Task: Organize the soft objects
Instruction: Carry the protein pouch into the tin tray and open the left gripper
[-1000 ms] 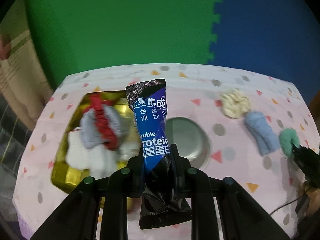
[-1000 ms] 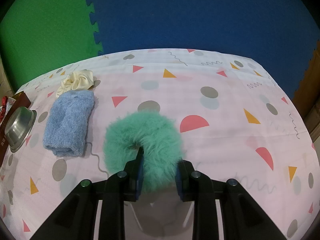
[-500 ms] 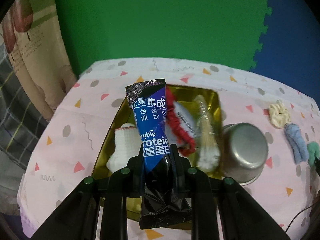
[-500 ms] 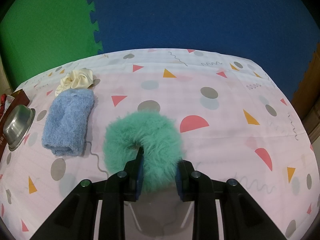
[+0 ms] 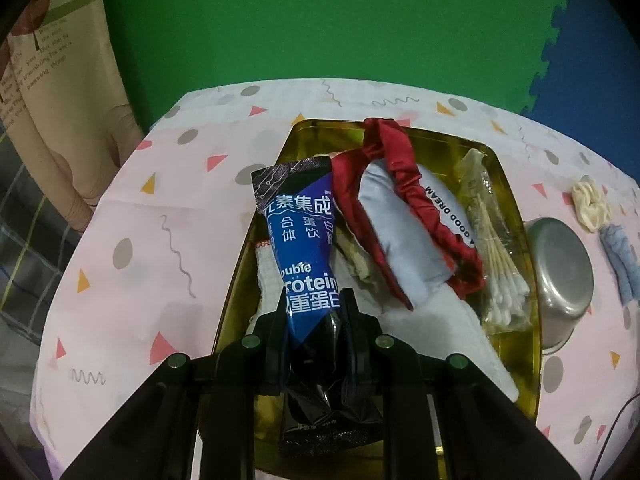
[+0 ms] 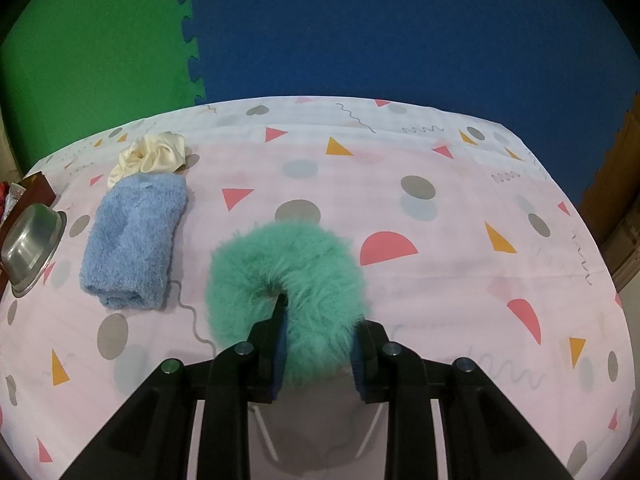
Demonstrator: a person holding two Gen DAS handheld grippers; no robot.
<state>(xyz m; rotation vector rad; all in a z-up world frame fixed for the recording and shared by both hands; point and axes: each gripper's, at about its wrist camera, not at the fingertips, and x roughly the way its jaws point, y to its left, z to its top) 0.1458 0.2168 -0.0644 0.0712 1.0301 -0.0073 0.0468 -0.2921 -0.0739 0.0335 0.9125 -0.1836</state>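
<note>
Since a second ago the left gripper (image 5: 313, 312) has swung across the pink patterned tablecloth (image 5: 168, 216) from above the steel bowl to a spot over the near left part of the gold rectangular metal tray (image 5: 516, 216), while the right-hand view has hardly changed. Judging by what lies where, the sorting looks roughly half done: inside the tray sit a white folded cloth (image 5: 432, 320), a pale blue-grey cushion printed "A GOOD DREAM" (image 5: 400, 240) ringed by a dark red satin scrunchie (image 5: 404, 168), and a clear bag of cotton swabs (image 5: 496, 256). Outside it, a round stainless steel bowl (image 5: 560, 280) stands just beside the tray's right edge, and further right a folded light blue fluffy towel (image 6: 132, 240) touches a cream satin scrunchie (image 6: 150, 154); these and the teal item probably still need putting away. The left gripper points forward and slightly down, its jaws squeezed narrowly onto the lower part of a blue and black foil protein-drink sachet (image 5: 304, 240), which stands upright above the tray, not yet released. The right gripper (image 6: 316, 340) sits low over the cloth, jaws partly closed around the near side of a fluffy teal ring-shaped scrunchie (image 6: 280, 272) resting on the table.
</note>
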